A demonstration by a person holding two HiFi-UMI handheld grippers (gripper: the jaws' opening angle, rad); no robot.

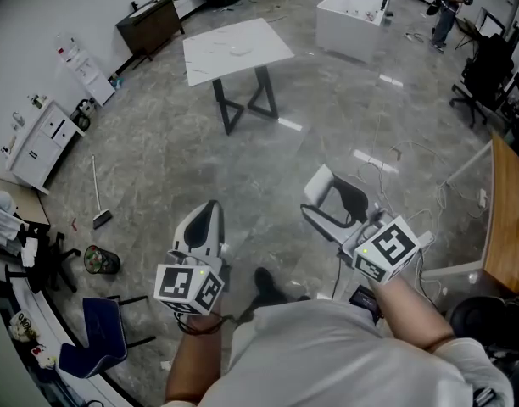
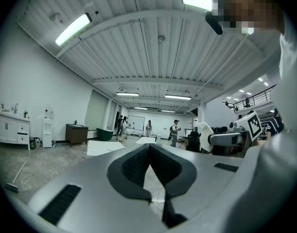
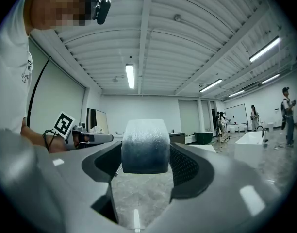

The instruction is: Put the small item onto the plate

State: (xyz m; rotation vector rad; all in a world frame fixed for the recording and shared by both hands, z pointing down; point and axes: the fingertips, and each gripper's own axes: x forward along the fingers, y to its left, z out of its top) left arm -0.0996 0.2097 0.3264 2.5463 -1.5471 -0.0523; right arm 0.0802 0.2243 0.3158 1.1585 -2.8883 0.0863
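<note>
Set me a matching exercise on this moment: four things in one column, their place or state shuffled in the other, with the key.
Things:
1. left gripper
2. right gripper
3. white table
4. broom

Place or state:
A. lies on the floor, at the left of the head view
B. jaws closed on the pale small item
C. stands further off on dark legs
D. jaws together, nothing between them

Pairs: 1-D, 2-B, 3-C, 4-A.

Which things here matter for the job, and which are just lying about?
Job: small item in the right gripper, white table with what may be the plate.
Lying about: broom, blue chair, white tub, dark cabinet.
</note>
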